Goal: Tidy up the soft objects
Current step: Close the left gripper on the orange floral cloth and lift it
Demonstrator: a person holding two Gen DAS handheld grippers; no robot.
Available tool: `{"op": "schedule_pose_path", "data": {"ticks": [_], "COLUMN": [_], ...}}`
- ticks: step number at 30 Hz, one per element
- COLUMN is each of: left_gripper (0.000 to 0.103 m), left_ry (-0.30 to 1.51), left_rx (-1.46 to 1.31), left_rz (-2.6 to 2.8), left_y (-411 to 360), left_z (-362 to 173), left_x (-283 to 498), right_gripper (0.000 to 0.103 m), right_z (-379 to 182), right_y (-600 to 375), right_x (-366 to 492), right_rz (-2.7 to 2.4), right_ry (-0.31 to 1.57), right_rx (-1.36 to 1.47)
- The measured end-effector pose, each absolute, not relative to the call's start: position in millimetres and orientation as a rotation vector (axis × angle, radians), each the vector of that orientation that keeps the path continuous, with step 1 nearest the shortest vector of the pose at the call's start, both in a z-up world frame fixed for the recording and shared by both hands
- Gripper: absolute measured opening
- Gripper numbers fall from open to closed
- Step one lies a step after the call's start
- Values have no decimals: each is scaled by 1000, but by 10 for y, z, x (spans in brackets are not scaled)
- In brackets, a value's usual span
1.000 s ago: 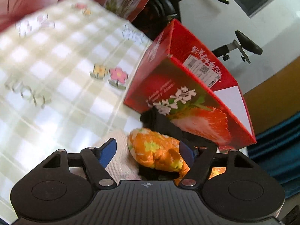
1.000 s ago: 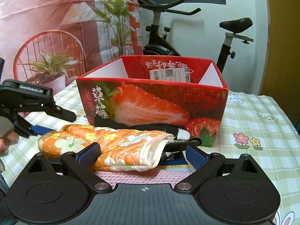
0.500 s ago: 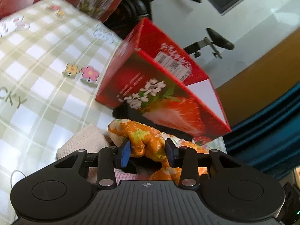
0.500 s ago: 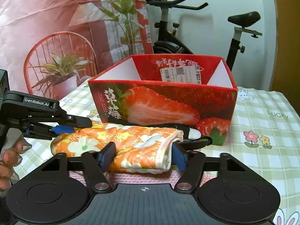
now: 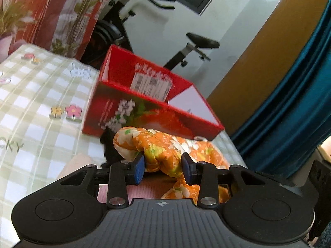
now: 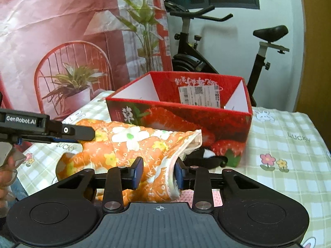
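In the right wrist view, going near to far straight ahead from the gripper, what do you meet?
Right gripper, shut on the orange floral oven mitt → red strawberry box → exercise bike → white wall.

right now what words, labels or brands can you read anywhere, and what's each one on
"GenRobot.AI": side of the left gripper, seen from the right wrist view.
"LUCKY": checked tablecloth, right of the strawberry box; once more, partly hidden, under the left gripper.
"CKY": the same word cut off on the tablecloth in the left wrist view.
Chinese characters on the box front and inner back wall: too stylised to read.
White shipping label inside the box: barcode and print too small.
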State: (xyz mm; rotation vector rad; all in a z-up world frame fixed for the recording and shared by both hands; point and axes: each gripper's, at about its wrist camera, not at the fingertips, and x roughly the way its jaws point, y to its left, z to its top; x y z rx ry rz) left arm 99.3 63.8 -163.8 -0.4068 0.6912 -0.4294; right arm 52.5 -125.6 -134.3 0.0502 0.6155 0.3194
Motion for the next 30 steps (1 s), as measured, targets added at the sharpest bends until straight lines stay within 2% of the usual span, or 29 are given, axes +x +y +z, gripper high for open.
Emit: {"op": "schedule_pose_path", "data": {"ticks": [10, 14, 20, 30], "left_gripper": [39, 39, 39, 39], "left_ry": [795, 783, 684, 529], "left_rx": [-438, -437, -388, -273], "left_rz": [-407, -410, -435, -458], "left_y": [693, 702, 691, 639], "left_z": [-1864, -1843, -1538, -970], "left_x": [1002, 988, 1022, 1284], "right_gripper": [30, 25, 14, 12], "right_z": [-1489, -1468, -1280, -828], "right_y": [-1251, -1243, -1234, -1168], "right_x": [476, 479, 525, 839], "right_rz": [320, 334, 375, 428], "right_ry": [646, 634, 594, 465], "right_rx": [43, 27, 4, -159]}}
